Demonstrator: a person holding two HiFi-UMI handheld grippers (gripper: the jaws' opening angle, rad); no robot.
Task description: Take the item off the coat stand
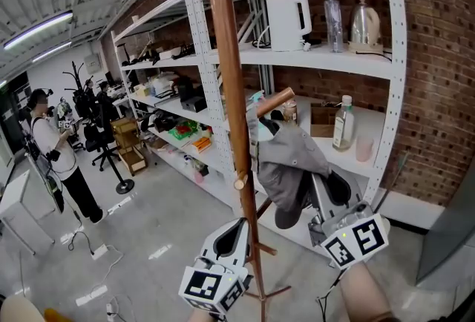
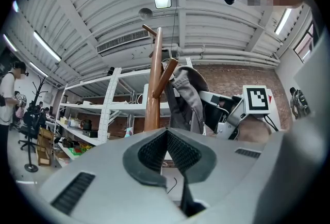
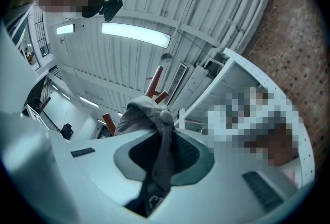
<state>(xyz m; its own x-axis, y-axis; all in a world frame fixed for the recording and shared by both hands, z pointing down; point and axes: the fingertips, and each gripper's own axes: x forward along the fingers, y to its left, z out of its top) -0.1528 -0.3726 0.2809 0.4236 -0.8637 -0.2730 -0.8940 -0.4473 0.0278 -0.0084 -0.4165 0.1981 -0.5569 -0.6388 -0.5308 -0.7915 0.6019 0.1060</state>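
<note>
A tall wooden coat stand rises in the middle of the head view. A grey cap hangs from its right-hand peg. My right gripper reaches up from below and is shut on the cap's lower edge. In the right gripper view the cap runs down between the jaws of the right gripper, pinched there. My left gripper is low beside the pole, shut and empty. In the left gripper view the left gripper points at the stand and the cap.
White metal shelving stands right behind the stand, bearing a white kettle, bottles and boxes, with a brick wall beyond. A person stands at far left near a black coat stand. Cables lie on the grey floor.
</note>
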